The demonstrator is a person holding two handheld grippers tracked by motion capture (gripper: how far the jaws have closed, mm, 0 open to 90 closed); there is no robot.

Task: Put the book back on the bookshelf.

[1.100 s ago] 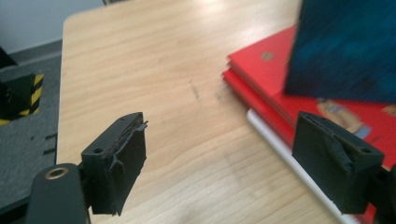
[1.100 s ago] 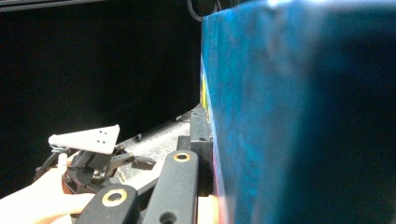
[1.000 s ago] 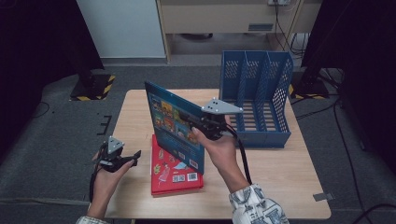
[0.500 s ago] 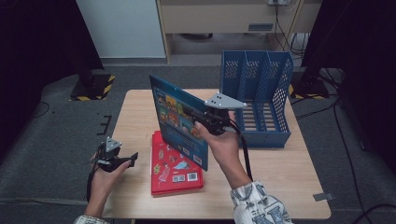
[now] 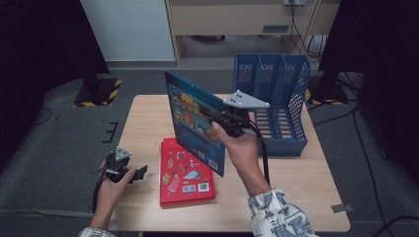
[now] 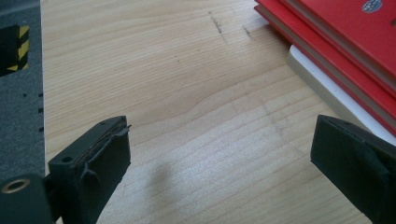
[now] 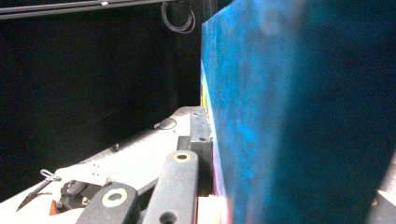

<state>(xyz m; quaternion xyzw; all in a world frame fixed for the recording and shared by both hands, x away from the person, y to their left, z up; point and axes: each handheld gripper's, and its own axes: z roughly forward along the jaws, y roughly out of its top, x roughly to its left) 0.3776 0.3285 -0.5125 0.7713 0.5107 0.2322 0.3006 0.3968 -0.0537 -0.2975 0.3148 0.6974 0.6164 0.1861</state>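
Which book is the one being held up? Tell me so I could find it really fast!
Look at the wooden table with the blue file rack at its far right. Just left of that rack, the right gripper holds the blue book upright in the air. The red books lie flat in a stack below it.

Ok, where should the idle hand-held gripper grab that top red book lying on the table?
Probably the red book's near left edge: it lies flat atop a stack, so that edge stands proud. The left hand-held gripper sits open beside it and could slide in level from the left.
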